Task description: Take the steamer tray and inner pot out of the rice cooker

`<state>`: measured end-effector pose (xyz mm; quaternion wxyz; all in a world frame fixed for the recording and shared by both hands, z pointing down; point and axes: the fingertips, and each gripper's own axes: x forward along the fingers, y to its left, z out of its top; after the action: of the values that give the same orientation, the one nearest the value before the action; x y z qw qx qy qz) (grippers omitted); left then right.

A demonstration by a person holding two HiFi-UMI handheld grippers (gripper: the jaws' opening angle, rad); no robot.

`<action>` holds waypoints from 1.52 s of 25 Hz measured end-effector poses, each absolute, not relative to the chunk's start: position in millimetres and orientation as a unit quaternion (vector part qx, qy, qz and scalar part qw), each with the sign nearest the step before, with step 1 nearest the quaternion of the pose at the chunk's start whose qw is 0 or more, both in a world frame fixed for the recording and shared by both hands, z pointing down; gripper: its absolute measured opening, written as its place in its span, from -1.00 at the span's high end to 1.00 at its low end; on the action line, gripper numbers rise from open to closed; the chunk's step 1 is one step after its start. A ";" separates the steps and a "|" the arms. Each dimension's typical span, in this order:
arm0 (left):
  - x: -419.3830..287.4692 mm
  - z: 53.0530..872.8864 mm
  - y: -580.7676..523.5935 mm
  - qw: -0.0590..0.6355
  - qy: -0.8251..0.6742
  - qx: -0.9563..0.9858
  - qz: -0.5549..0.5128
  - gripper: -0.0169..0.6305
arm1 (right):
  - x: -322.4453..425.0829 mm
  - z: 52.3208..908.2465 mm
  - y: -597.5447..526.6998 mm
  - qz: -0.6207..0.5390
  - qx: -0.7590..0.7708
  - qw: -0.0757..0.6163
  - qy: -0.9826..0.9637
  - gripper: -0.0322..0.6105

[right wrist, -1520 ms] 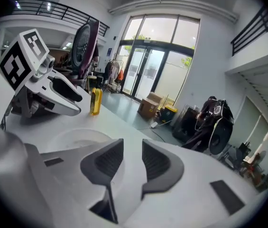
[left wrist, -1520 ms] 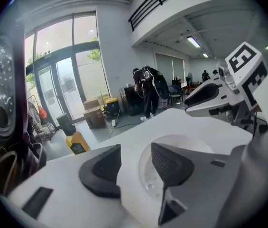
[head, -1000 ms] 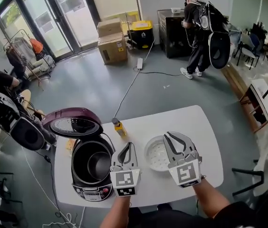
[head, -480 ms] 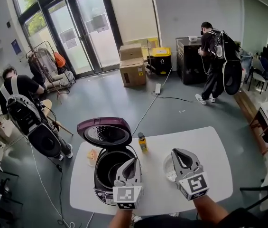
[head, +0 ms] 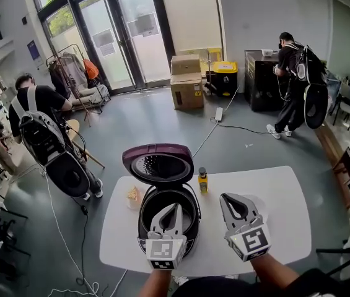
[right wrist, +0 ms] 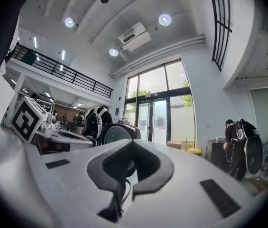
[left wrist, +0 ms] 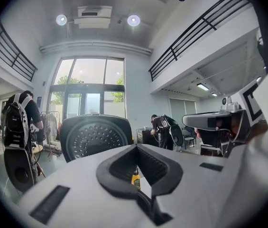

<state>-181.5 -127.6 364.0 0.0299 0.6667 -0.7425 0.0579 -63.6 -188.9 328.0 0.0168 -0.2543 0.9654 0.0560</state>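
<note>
Seemingly unfinished: we held left gripper (head: pixel 175 208) and right gripper (head: pixel 231 198) with jaws shut, empty; inner pot (head: pixel 162 198) apparently sat in the rice cooker (head: pixel 157 164) at eleven o'clock; steamer tray not discernible.

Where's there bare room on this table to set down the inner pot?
Widest bare patch: the table's right end, between the right tongs and the right edge. A smaller strip runs behind, right of the yellow bottle. Crowded: around the open rice cooker, with a small orange item on its left.
</note>
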 end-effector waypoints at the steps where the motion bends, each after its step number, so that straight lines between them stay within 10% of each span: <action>1: -185.7 364.4 -124.4 0.032 -0.744 0.665 0.056 0.95 | -68.1 327.1 -186.6 0.058 -0.252 0.018 0.966 0.90; 7: -212.5 365.1 -104.6 0.031 -0.759 0.649 0.050 0.94 | -93.0 322.6 -171.9 0.059 -0.236 0.031 0.970 0.90; 10: -229.0 376.8 -96.4 0.048 -0.764 0.638 0.084 0.60 | -109.2 327.4 -163.6 0.077 -0.225 0.017 0.971 0.84; 18: -284.3 419.9 -72.4 0.135 -0.776 0.605 0.116 -0.42 | -150.5 369.6 -153.8 0.023 -0.200 -0.039 0.979 -0.21; 38: -334.0 539.7 -53.8 0.534 -0.570 0.615 -0.108 -0.40 | -171.7 517.1 -161.4 -0.507 -0.106 -0.123 0.846 -0.29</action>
<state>-334.0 -53.8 539.7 0.5339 0.6152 -0.5699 -0.1080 -171.7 -161.4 517.1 -0.1225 -0.1062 0.8465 -0.5072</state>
